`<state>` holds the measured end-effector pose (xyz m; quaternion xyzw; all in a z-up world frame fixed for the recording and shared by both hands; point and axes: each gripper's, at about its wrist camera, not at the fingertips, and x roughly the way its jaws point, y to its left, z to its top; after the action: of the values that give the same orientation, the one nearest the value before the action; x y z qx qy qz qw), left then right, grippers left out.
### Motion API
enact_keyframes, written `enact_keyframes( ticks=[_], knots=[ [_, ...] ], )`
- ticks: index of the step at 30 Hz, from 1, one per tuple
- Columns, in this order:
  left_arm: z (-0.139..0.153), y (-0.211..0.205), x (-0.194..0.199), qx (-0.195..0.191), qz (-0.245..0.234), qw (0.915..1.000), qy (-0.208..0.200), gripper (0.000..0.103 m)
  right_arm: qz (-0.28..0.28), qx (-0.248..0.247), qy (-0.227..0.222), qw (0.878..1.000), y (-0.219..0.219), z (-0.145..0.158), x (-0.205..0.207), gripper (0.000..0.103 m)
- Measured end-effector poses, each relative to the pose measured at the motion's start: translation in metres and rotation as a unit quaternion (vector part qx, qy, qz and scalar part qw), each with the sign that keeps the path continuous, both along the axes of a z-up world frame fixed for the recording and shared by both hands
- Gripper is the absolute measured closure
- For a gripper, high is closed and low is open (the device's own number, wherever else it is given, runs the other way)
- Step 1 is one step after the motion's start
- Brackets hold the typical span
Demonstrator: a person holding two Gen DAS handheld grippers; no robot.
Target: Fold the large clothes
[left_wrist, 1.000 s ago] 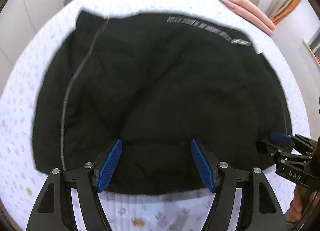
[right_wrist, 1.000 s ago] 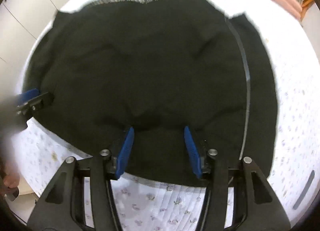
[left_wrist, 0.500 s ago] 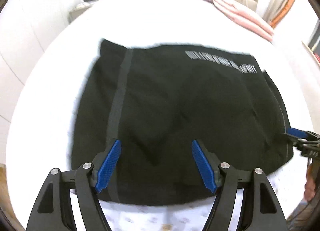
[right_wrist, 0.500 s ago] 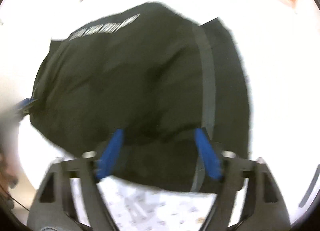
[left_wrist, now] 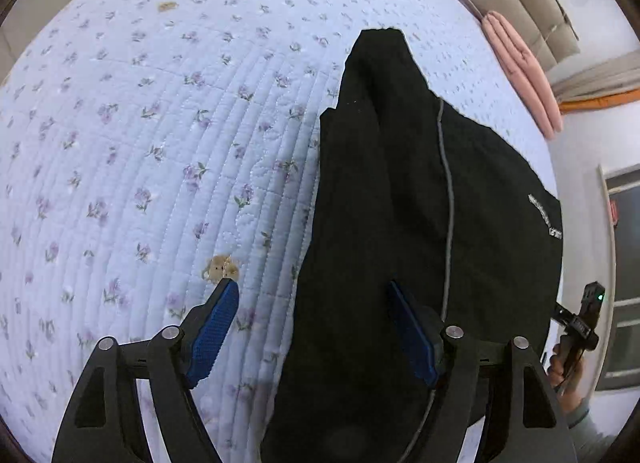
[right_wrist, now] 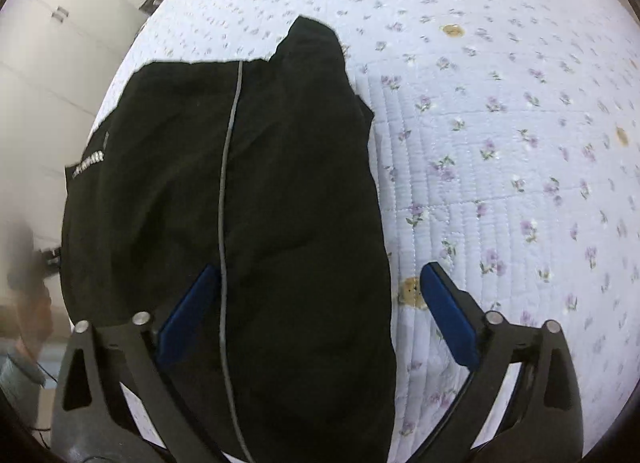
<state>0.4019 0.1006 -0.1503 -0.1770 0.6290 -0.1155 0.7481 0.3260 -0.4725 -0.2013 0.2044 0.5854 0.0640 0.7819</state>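
Observation:
A large black garment (left_wrist: 420,231) with a thin grey seam line and white lettering lies folded on the bed; it also shows in the right wrist view (right_wrist: 248,199). My left gripper (left_wrist: 312,327) is open, its right finger over the garment's left part and its left finger over bare quilt. My right gripper (right_wrist: 320,311) is open, its left finger over the garment and its right finger over the quilt. Neither holds any cloth. The right gripper's body (left_wrist: 580,319) shows at the far right of the left wrist view.
The bed carries a pale blue quilt (left_wrist: 152,151) with small purple flowers and a few brown patches (left_wrist: 220,267). Folded pink cloth (left_wrist: 520,71) lies near the headboard. White cupboards (right_wrist: 48,75) stand beside the bed.
Both grippers have swung round to the garment's sides: the left now looks along its left edge, the right along its right edge. The garment now looks narrower and longer.

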Motion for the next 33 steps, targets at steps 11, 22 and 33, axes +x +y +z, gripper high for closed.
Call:
enact_keyframes(
  ticks=[11,22,33],
  knots=[
    [-0.040,-0.019,0.041,-0.117,-0.033,0.9911,0.054,0.021,0.016,0.122,0.033,0.992,0.005,-0.039,0.011,0.000],
    [-0.067,-0.046,0.038,-0.179,-0.037,0.9807,0.069,0.018,0.071,0.160,0.016,0.984,0.018,-0.051,0.011,0.004],
    [-0.070,-0.060,0.025,-0.231,-0.016,0.9695,0.080,0.018,0.074,0.181,0.013,0.981,0.004,-0.046,0.019,0.009]
  ],
)
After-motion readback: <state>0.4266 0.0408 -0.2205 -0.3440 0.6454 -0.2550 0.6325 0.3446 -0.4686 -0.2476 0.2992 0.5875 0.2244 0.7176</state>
